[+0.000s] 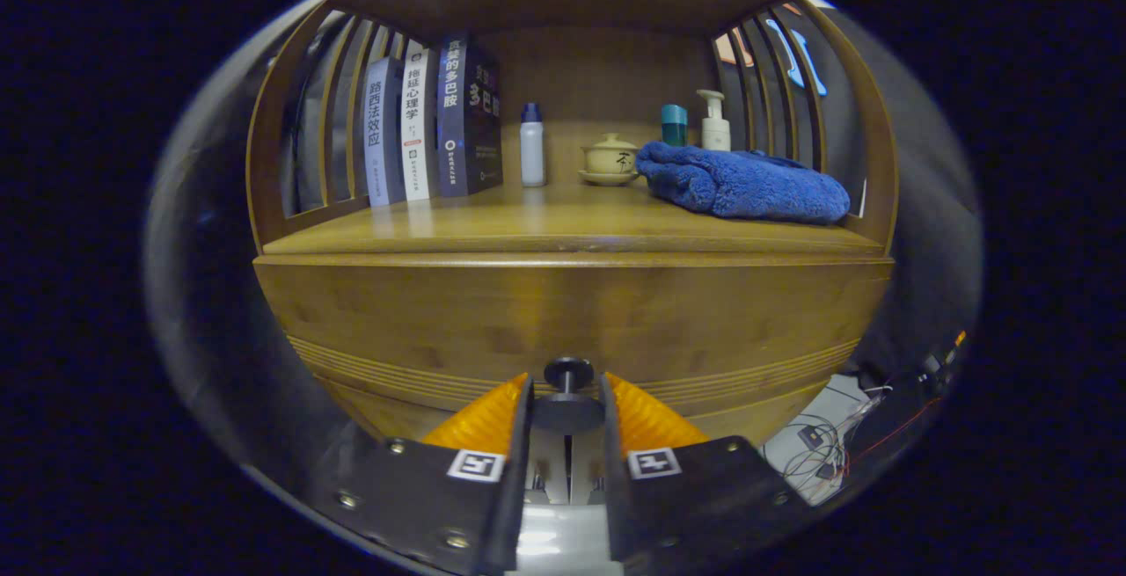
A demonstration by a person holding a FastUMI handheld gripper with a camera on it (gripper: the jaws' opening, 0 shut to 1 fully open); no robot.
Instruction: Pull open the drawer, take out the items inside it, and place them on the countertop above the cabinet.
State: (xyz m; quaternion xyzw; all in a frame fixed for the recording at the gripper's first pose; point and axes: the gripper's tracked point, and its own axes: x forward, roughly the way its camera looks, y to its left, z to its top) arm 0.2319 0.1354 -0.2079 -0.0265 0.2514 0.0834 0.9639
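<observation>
Gripper view: a wooden bamboo-toned cabinet (pixel 572 312) fills the scene, with an open shelf compartment above a closed drawer front.
Countertop: the flat wooden countertop (pixel 528 224) sits directly above the drawer, under a wooden roof and between slatted side walls.
Books: three upright paperback books (pixel 431 123) stand side by side at the back left of the countertop, leaning against the left slats.
Bottle: a small white bottle with a blue cap (pixel 532 145) stands upright just right of the books.
Tea bowl: a cream ceramic lidded bowl on a saucer (pixel 610 160) sits near the back wall, between the white bottle and the towel.
Towel: a folded blue fluffy towel (pixel 743 185) lies on the right part of the countertop, close to the right slats.
Behind the towel: a teal-capped container (pixel 674 124) and a white pump bottle (pixel 715 123) stand upright against the back.
Drawer: the wide wooden drawer front (pixel 572 330) is shut, flush with the cabinet; its contents are hidden.
Knob: a round dark metal knob (pixel 568 374) projects from the lower middle of the drawer front.
Gripper: the gripper (pixel 567 396) has its two fingers narrowly parted, the knob's stem between them; whether both press on it cannot be told.
Floor: tangled cables (pixel 818 453) lie beside the cabinet's lower right.
</observation>
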